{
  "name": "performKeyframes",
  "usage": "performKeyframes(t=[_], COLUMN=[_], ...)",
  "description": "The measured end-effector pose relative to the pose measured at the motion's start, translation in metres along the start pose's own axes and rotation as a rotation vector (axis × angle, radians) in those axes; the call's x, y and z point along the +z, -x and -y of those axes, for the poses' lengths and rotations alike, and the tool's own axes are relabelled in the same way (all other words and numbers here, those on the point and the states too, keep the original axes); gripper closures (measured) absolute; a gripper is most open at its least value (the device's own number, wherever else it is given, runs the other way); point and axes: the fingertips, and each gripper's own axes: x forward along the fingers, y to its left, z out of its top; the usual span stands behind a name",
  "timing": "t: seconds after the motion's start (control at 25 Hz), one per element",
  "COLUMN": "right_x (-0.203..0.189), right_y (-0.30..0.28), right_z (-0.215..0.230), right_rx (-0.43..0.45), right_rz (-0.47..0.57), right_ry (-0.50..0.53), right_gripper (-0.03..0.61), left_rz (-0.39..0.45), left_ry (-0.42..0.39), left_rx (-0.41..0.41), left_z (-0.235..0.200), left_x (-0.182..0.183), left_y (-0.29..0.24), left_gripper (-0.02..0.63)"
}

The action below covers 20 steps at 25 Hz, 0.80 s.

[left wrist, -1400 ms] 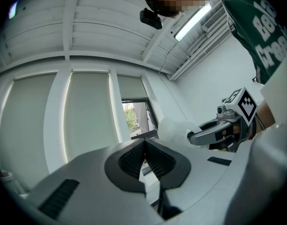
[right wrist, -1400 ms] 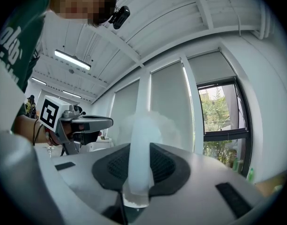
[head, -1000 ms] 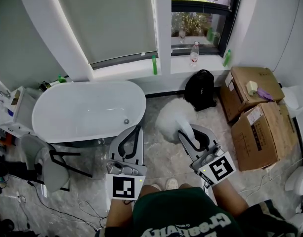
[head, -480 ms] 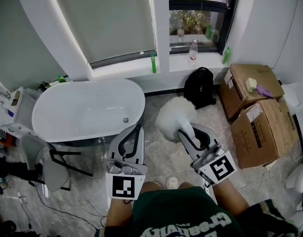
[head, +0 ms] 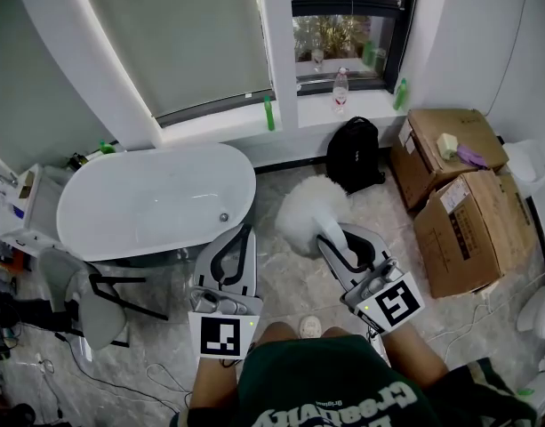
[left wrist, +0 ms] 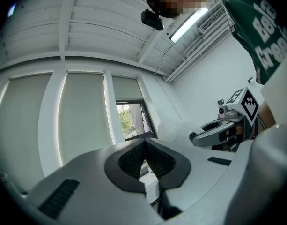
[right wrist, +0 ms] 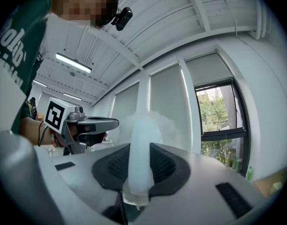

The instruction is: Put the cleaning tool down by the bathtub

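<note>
- Nearest me, the left gripper has its jaws pressed together on nothing and points level over the floor.
- Just right of it, the right gripper is clamped on the pale handle of the cleaning tool. In the right gripper view the handle stands between the two dark pads.
- The tool is one fluffy white duster. Its head hangs in the air beyond the right jaws, over the marble floor, near the right end of the bathtub but apart from it.
- I judge it to be light: the head is soft and will squash against anything, and the plastic handle is smooth and stiff. The handle is the only sound place to hold it, and the grip is already there.
- Count on the floor: one bathtub at the far left, one black backpack under the window, two cardboard boxes stacked by the right wall.
- Farthest, on the sill I count at least three bottles, one of them green.
</note>
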Motion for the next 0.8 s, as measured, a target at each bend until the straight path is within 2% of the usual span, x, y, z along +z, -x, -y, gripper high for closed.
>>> performKeyframes(t=[0.24, 0.48, 0.8], right_x=[-0.001, -0.006, -0.006], right_y=[0.006, 0.013, 0.014], right_z=[0.007, 0.013, 0.022], right_rx=[-0.014, -0.028, -0.019], right_rz=[0.007, -0.012, -0.007], right_ry=[-0.014, -0.028, -0.043], right_gripper=[0.485, 0.485, 0.485], left_rz=[0.014, 0.002, 0.021], left_ry=[-0.019, -0.003, -0.038], left_rx=[-0.012, -0.015, -0.024], left_z=[0.007, 0.016, 0.020], left_x=[0.005, 0.006, 0.015], left_y=[-0.005, -0.009, -0.022], left_gripper=[0.607, 0.607, 0.607])
